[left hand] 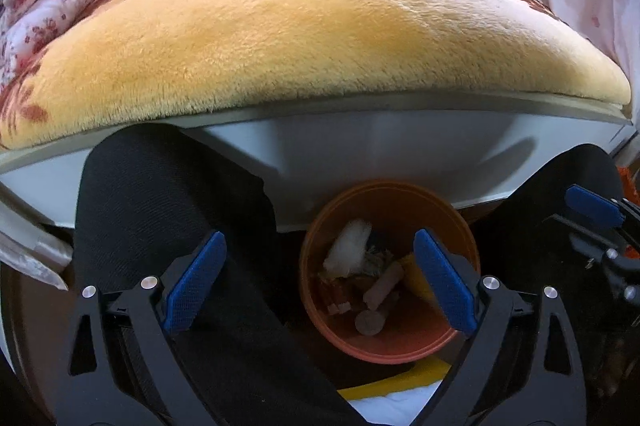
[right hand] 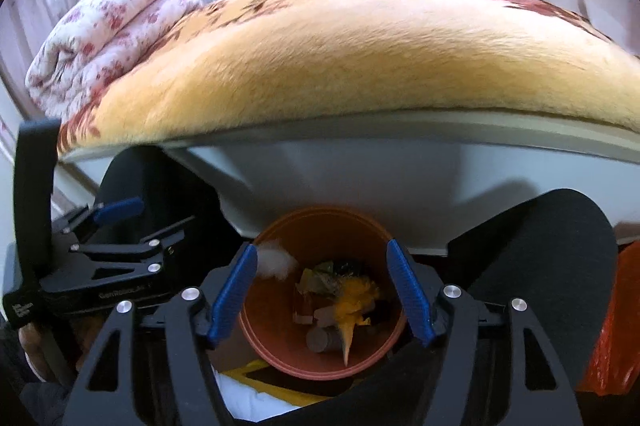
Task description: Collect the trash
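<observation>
Bucket (left hand: 390, 342), orange-brown and round, sits straight ahead of and below both grippers, hard against the white side panel of the bed (left hand: 360, 154).

Left gripper (left hand: 320, 282): jaws spread wide, blue pads well apart, nothing between them. Its right pad overlaps the bucket's right rim in view; its left pad hangs over a black-clad leg (left hand: 168, 194) beside the bucket.

Right gripper (right hand: 320, 292): jaws moderately wide, both blue pads framing the bucket mouth, one to each side. A white fluffy wad (right hand: 274, 260) shows just beside its left pad, at the bucket's near-left rim; whether it touches the pad cannot be told. Nothing is pinched.

Inside the bucket, trash: the same white wad (left hand: 350, 244) toward the far side, crumpled paper scraps (right hand: 316, 280), a yellow crumpled piece (right hand: 354, 296), pinkish-grey cylindrical pieces (left hand: 370, 322) near the bottom.

Beyond both grippers, above the bucket: bed covered by a plush tan blanket (left hand: 300, 38) with red flower print, and a folded white floral quilt (right hand: 108, 26) to the far left. An orange plastic bag (right hand: 616, 330) lies to the right of the right gripper. A second black-clad leg (right hand: 536, 250) shows right of the bucket.
</observation>
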### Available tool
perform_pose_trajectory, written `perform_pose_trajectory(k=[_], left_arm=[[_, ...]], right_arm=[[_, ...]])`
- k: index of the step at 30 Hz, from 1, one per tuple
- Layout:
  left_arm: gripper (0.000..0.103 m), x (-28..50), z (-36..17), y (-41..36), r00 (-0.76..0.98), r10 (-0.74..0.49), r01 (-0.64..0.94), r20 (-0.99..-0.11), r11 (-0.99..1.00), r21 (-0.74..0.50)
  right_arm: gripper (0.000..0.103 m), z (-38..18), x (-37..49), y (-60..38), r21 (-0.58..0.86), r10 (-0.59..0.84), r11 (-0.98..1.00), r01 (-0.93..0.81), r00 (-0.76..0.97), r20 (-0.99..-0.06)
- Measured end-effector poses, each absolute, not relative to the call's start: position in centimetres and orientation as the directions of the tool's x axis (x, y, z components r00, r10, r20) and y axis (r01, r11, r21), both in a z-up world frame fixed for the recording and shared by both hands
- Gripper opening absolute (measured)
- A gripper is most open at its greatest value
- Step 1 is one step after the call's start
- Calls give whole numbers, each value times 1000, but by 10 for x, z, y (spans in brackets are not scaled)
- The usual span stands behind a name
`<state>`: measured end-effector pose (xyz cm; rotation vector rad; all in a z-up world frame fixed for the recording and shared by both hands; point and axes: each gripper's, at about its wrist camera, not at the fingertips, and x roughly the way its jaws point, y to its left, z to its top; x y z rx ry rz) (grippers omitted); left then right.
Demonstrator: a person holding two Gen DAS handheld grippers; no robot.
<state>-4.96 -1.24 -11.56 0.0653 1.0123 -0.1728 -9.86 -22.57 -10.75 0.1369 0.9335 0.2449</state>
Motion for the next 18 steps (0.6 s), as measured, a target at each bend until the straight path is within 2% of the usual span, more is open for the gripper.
perform_pose_trajectory(k=[2,7,9,10,14,18], left_arm=[[92,-50,-113,-10,525,-115,169,-843,985,-29],[92,-49,-100,-11,554,-115,166,-824,986,-26],[92,-42,-81,-8,601,-119,163,-790,986,-24],[92,-37,-72,-6,624,-120,162,-772,987,-23],[93,-7,-17,-2,744,-135,157,-655,987,-25],[94,38,23,-6,843,-66,100,-533,994,36]], right_arm=[[66,-103,-100,-231,226,263,964,-138,582,-770],[79,-84,-100,-242,229,259,965,-132,636,-727],[96,-67,-95,-247,214,252,967,-141,675,-694],[98,-54,-89,-251,199,235,971,-134,706,-668],[98,-3,-55,-264,157,180,981,-110,815,-551],[98,31,4,-265,139,120,988,-60,874,-472]])
